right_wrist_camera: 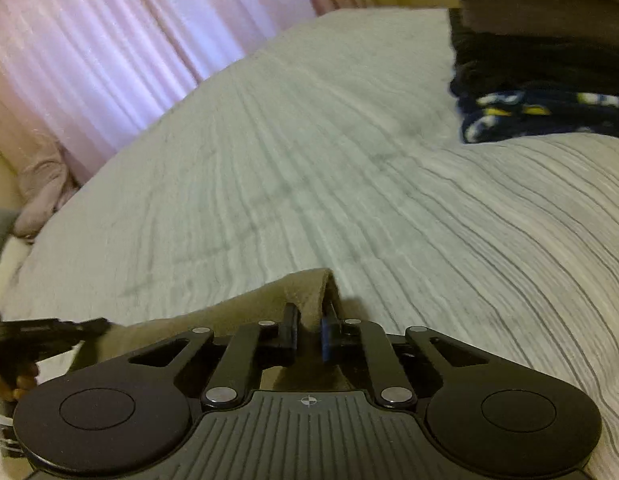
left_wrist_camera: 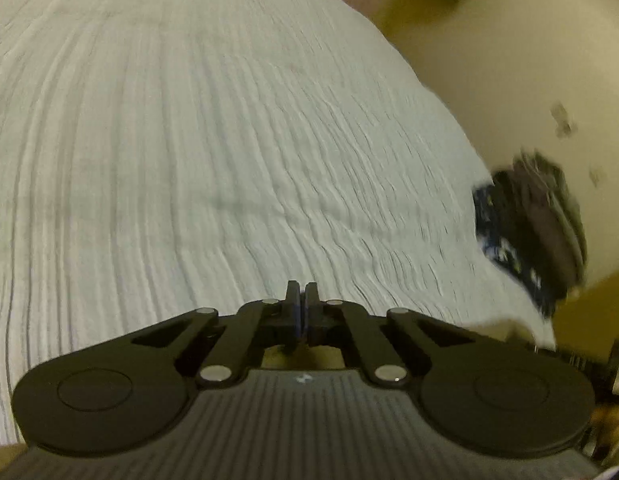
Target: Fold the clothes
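**Left wrist and right wrist: tan cloth pinched at the near edge of the bed**

Left wrist view first, and the left gripper point(left_wrist_camera: 300, 294) is hanging low over a pale ribbed bedspread point(left_wrist_camera: 189, 160) that is filling most of the picture. Its two black fingers point(left_wrist_camera: 292, 300) are pressing flat together, nothing showing between them at the tips. A sliver of tan is peeking through below the linkage, but whether that is cloth I cannot tell. Off to the right, a stack of folded clothes point(left_wrist_camera: 529, 232) is sitting near the edge of the bedspread, dark navy patterned fabric at the bottom, greyer layers above, all of it smeared by blur. Beyond it a cream wall is curving away.

Right wrist view now, and the right gripper point(right_wrist_camera: 309, 334) is pointing down at the same bedspread point(right_wrist_camera: 349, 160). A tan cloth point(right_wrist_camera: 237, 312) is lying at the near edge of the bed, and a raised fold of it is standing up between the fingers point(right_wrist_camera: 291, 330), which are sitting close together and clamping on that fold. The stack of folded clothes point(right_wrist_camera: 541, 92) is resting on the bed at upper right, well apart from the tan cloth: navy with white and yellow print lowest, black above, brown and olive on top. Pink curtains point(right_wrist_camera: 129, 48) are hanging behind the bed at upper left. At the far left edge, the other black gripper is poking in just beside the tan cloth, with a hand point(right_wrist_camera: 13, 384) behind it.
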Demonstrator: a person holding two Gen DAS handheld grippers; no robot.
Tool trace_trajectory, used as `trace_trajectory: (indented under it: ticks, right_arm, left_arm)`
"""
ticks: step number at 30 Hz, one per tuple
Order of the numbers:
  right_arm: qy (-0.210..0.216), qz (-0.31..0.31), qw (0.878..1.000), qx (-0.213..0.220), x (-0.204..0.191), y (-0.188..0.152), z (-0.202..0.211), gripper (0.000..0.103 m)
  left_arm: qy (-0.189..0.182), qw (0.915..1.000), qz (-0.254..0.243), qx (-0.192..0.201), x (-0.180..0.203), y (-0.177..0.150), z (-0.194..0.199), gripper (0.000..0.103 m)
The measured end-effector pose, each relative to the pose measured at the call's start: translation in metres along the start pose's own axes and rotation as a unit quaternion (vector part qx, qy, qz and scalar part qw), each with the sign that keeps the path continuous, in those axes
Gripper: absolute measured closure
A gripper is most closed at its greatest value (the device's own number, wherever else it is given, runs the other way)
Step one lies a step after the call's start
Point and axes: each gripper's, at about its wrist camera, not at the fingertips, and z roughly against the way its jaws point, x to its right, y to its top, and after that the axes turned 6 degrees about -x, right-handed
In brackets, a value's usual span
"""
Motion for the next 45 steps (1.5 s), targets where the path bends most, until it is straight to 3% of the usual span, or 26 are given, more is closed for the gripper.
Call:
trace_trajectory:
  ticks: [3, 5, 7, 10, 12, 16, 19, 20, 22, 23, 26, 28, 30, 31, 33, 37, 40, 45]
  right_arm:
    - [-0.036, -0.002, 0.999, 0.004, -0.002, -0.010, -0.011, 0.090]
    - [-0.059, -0.017, 0.998, 0.011, -0.004, -0.008, -0.010, 0.067]
    - [-0.082, -0.025, 0.996, 0.031, -0.008, -0.006, -0.001, 0.039]
    - [-0.115, 0.014, 0.991, 0.072, -0.028, -0.011, 0.028, 0.039]
    - [-0.108, 0.063, 0.989, 0.074, -0.047, -0.022, 0.044, 0.039]
    - [-0.069, 0.152, 0.986, 0.012, -0.081, -0.060, 0.038, 0.039]
    - [-0.106, 0.197, 0.974, -0.027, -0.078, -0.082, 0.018, 0.039]
    - [-0.131, 0.194, 0.972, -0.034, -0.069, -0.085, 0.013, 0.039]
    - [-0.138, 0.173, 0.975, -0.037, -0.052, -0.084, 0.020, 0.047]
    - [-0.133, 0.160, 0.977, -0.039, -0.048, -0.081, 0.027, 0.047]
    - [-0.183, 0.139, 0.972, -0.053, -0.052, -0.072, 0.046, 0.046]
    - [-0.177, 0.090, 0.978, -0.072, -0.053, -0.065, 0.064, 0.046]
    - [-0.144, 0.030, 0.985, -0.087, -0.059, -0.063, 0.082, 0.046]
    - [-0.119, 0.009, 0.988, -0.099, -0.066, -0.062, 0.090, 0.046]
    - [-0.086, 0.001, 0.989, -0.122, -0.085, -0.066, 0.103, 0.046]
    - [-0.045, 0.033, 0.985, -0.160, -0.132, -0.074, 0.123, 0.046]
    - [-0.040, 0.055, 0.982, -0.177, -0.164, -0.078, 0.139, 0.046]
    - [-0.068, 0.093, 0.979, -0.170, -0.204, -0.086, 0.172, 0.046]
  left_arm:
    - [0.036, 0.9990, -0.023, -0.010, 0.005, -0.007, -0.017, 0.103]
    - [0.048, 0.9985, -0.023, 0.009, 0.011, -0.010, -0.014, 0.102]
    - [0.057, 0.9969, 0.013, 0.053, 0.009, -0.012, 0.005, 0.098]
    - [0.064, 0.9920, 0.044, 0.099, 0.008, -0.026, 0.042, 0.097]
    - [0.060, 0.9931, 0.034, 0.094, 0.012, -0.048, 0.065, 0.097]
    - [0.071, 0.9960, -0.001, 0.054, 0.018, -0.115, 0.097, 0.097]
    - [0.113, 0.9931, 0.000, 0.032, 0.006, -0.157, 0.112, 0.097]
    - [0.128, 0.9911, 0.010, 0.035, -0.002, -0.167, 0.120, 0.098]
    - [0.160, 0.9853, 0.043, 0.042, -0.021, -0.183, 0.142, 0.099]
    - [0.177, 0.9811, 0.064, 0.046, -0.029, -0.187, 0.156, 0.099]
    - [0.244, 0.9626, 0.110, 0.042, -0.041, -0.190, 0.203, 0.097]
    - [0.282, 0.9501, 0.131, 0.023, -0.038, -0.189, 0.230, 0.094]
    - [0.292, 0.9438, 0.155, 0.009, -0.026, -0.190, 0.257, 0.088]
    - [0.290, 0.9427, 0.164, 0.004, -0.017, -0.190, 0.267, 0.080]
    - [0.288, 0.9407, 0.180, -0.004, 0.003, -0.192, 0.286, 0.072]
    - [0.285, 0.9416, 0.179, -0.008, 0.043, -0.196, 0.316, 0.067]
    - [0.289, 0.9426, 0.168, -0.004, 0.064, -0.193, 0.337, 0.063]
    - [0.310, 0.9405, 0.138, 0.014, 0.083, -0.188, 0.371, 0.058]
